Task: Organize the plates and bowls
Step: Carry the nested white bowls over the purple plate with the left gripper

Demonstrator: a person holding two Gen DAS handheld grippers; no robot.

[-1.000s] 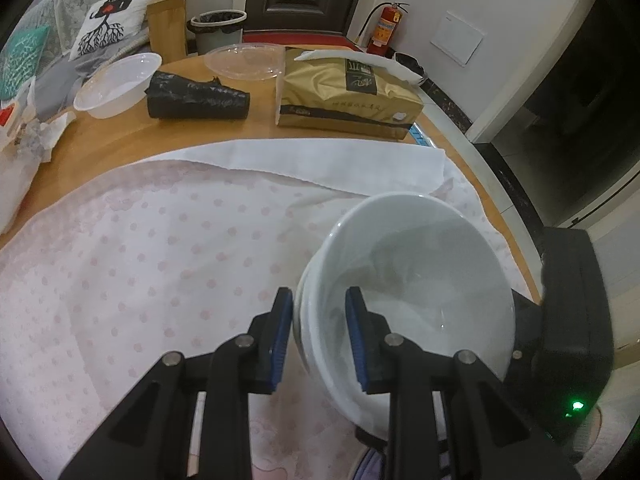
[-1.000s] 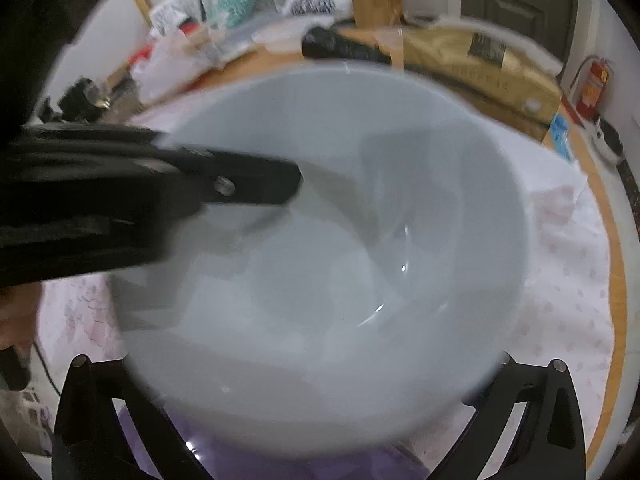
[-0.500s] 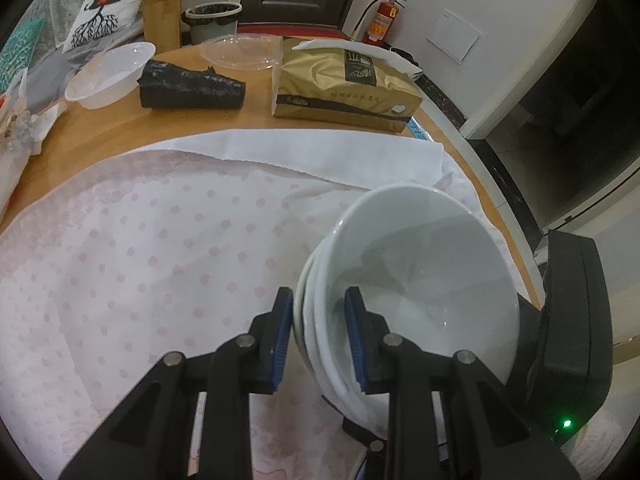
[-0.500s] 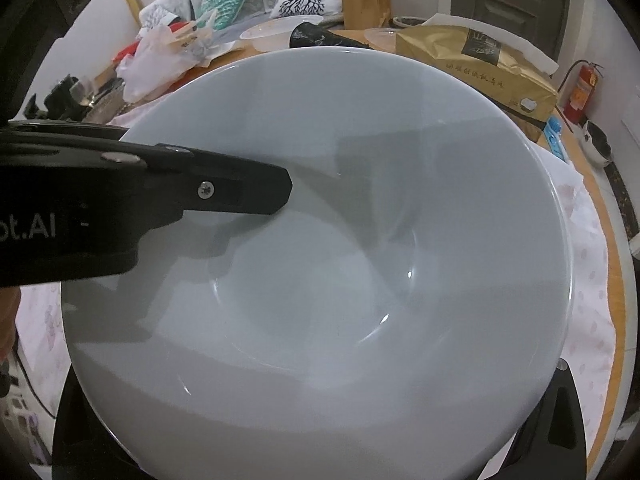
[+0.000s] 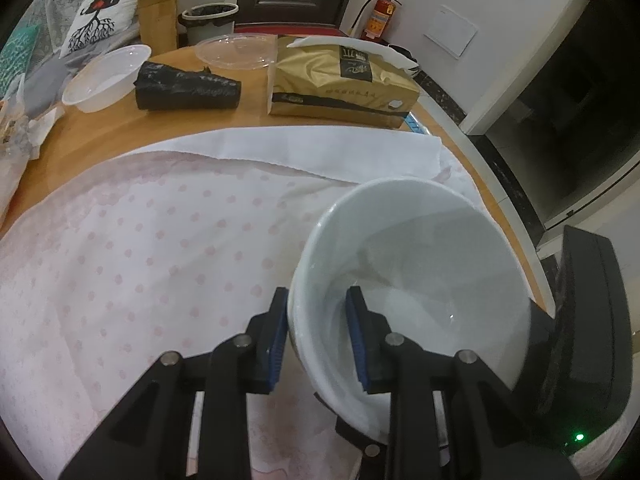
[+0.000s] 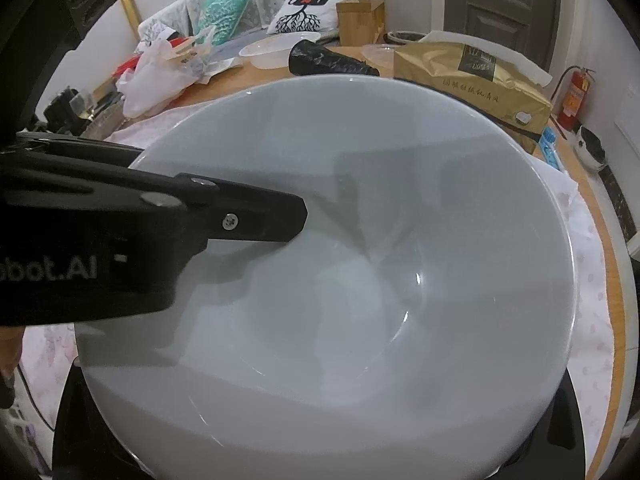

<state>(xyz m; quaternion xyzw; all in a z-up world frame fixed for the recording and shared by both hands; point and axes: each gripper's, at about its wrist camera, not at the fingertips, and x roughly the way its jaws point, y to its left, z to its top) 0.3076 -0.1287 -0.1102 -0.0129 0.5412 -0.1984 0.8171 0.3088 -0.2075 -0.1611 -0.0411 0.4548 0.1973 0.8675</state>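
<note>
A stack of white bowls is held above the pink dotted tablecloth. My left gripper is shut on the stack's near rim, one blue pad outside and one inside the top bowl. In the right wrist view the top bowl fills the frame, with the left gripper's finger reaching in from the left. My right gripper's fingers are hidden under the bowl; only its black body shows at the bottom corners and in the left wrist view beside the stack.
Far side of the round wooden table: a gold tissue pack, a black rolled bag, a clear plastic bowl and a clear lid. White plastic bags lie at the left. The table edge runs close on the right.
The bowl stack has tilted and shifted slightly in my left gripper. The stacked rims now line up more closely. The view has drawn back a little from the table.
</note>
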